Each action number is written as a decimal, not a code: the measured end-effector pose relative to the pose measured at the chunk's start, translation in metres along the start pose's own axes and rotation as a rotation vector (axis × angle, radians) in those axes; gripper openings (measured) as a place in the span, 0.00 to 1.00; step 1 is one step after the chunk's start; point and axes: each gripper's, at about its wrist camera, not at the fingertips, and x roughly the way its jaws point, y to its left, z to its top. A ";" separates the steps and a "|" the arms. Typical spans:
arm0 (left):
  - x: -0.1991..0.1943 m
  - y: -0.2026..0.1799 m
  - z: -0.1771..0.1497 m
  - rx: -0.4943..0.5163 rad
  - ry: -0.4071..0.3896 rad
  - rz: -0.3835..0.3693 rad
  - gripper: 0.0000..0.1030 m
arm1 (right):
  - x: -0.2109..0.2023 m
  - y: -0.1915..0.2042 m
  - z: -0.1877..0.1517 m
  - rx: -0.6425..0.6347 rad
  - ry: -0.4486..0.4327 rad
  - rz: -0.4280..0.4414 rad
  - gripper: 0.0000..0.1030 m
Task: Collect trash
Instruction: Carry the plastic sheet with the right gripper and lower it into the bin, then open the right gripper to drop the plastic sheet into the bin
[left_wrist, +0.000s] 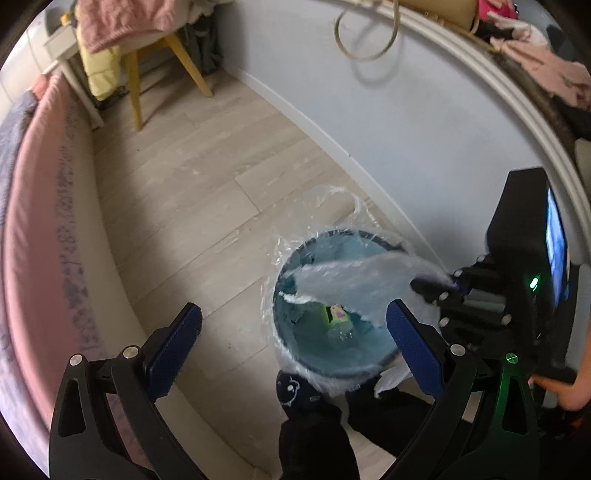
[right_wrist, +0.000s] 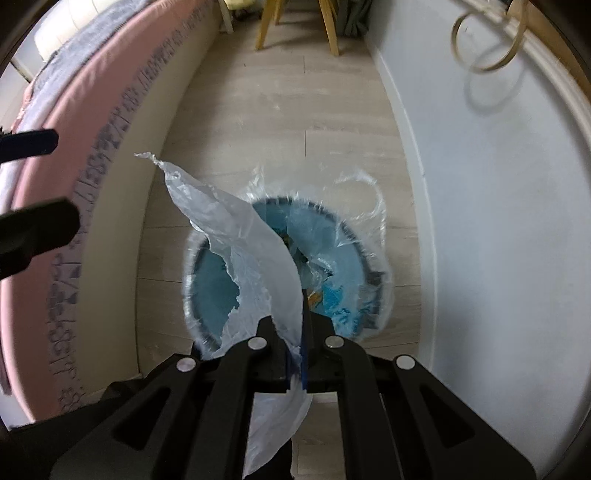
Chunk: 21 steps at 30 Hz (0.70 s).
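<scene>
A round blue trash bin (left_wrist: 295, 254) lined with a clear bag stands on the floor against the wall. A green and pink wrapper (left_wrist: 338, 315) lies at its bottom. My right gripper (right_wrist: 295, 317) is shut on a crumpled translucent plastic sheet (right_wrist: 251, 251), which hangs over the bin (right_wrist: 214, 291). In the left wrist view the sheet (left_wrist: 354, 280) trails from the right gripper (left_wrist: 432, 288) across the bin's mouth. My left gripper (left_wrist: 294, 310) is open and holds nothing, its blue pads either side of the bin's near rim. The left gripper's fingers (right_wrist: 44, 221) show at the left edge.
A bed with a pink sheet (left_wrist: 40, 221) runs along the left. The pale wall (right_wrist: 498, 240) with its skirting is on the right. A yellow-legged chair (left_wrist: 136, 85) with clothes stands at the far end. A person's dark-clad legs and sock (left_wrist: 295, 391) are beside the bin.
</scene>
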 end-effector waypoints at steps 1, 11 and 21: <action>0.010 0.001 0.000 0.005 -0.001 -0.006 0.94 | 0.012 -0.001 0.001 0.006 0.006 0.004 0.05; 0.113 0.010 -0.017 0.055 0.032 -0.037 0.94 | 0.128 -0.010 -0.001 -0.018 0.067 -0.005 0.05; 0.155 -0.001 -0.019 0.143 0.029 -0.107 0.94 | 0.184 -0.025 0.004 -0.074 0.081 -0.011 0.05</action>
